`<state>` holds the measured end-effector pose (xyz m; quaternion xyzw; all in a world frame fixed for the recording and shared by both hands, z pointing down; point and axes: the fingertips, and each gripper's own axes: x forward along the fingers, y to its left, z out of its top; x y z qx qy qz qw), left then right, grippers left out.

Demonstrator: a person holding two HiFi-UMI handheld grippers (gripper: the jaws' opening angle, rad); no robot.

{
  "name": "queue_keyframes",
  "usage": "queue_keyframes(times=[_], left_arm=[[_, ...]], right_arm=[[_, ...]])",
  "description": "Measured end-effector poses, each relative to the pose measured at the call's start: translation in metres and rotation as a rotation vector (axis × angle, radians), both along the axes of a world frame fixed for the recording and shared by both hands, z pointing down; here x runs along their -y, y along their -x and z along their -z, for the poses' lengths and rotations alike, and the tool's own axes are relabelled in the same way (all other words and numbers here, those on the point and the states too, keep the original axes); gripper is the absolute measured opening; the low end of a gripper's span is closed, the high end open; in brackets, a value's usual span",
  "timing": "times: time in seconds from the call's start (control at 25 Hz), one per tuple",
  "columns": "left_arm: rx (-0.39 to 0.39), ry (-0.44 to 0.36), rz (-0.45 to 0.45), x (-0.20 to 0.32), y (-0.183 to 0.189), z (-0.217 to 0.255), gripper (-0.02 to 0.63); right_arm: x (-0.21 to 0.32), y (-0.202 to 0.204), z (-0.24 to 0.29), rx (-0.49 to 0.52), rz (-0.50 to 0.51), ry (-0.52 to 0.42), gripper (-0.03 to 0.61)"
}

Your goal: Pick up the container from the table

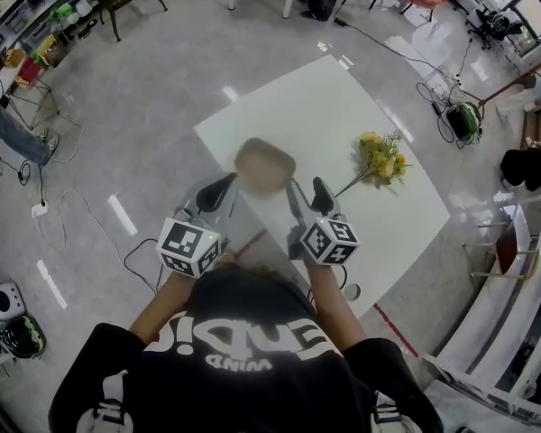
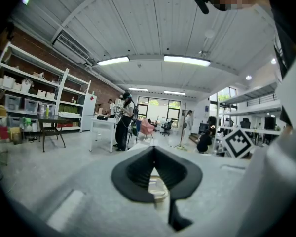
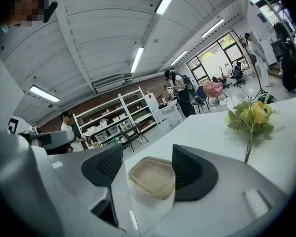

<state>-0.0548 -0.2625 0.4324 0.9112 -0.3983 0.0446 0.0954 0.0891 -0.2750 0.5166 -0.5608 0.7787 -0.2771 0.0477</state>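
Now, the container [image 3: 151, 177] you're after is a shallow tub with rounded corners, made of thin see-through plastic with a pale tan tint, and a raised lip runs round its top. It sits flat on the white table [image 3: 212, 130]. Your right gripper view gives the sharpest look at it. In the head view it shows only as a soft, blurred beige shape [image 1: 264, 163] on the near-left part of the table [image 1: 343, 106], close to the left edge. Your right gripper [image 3: 147, 148] has its dark ribbed pads spread wide. The tub appears in the gap between them, but neither pad presses on it, though the right-hand pad overlaps the tub's edge in that view. From the head view that gripper [image 1: 307, 195] hangs just short of the tub, towards you and slightly to its right. Your left gripper [image 2: 154, 148] has its jaw tips pressed together with nothing caught between them. A sliver of the tub [image 2: 159, 190] shows through the opening beneath the tips. In the head view the left gripper [image 1: 218, 191] is just beside the tub's near-left corner. A small bunch of yellow flowers [image 1: 381, 158] lies on the table to the right, well apart from the tub.
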Motion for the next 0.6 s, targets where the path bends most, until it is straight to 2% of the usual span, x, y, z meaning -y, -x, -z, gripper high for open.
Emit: queue_keyframes(times=[0.24,0.44,0.6], left_arm=[[0.004,0.009,0.010,0.004,0.002,-0.004,0.002],[0.016,0.015,0.013,0.010,0.004,-0.008,0.002],[0.023,0.024,0.015,0.015,0.004,-0.011,0.002]], right_arm=[[0.020,-0.004,-0.034,-0.019,0.002,0.068,0.303],[0.039,-0.005,-0.060,0.052,0.000,0.118,0.302],[0.052,-0.007,-0.079,0.058,0.000,0.159,0.298]])
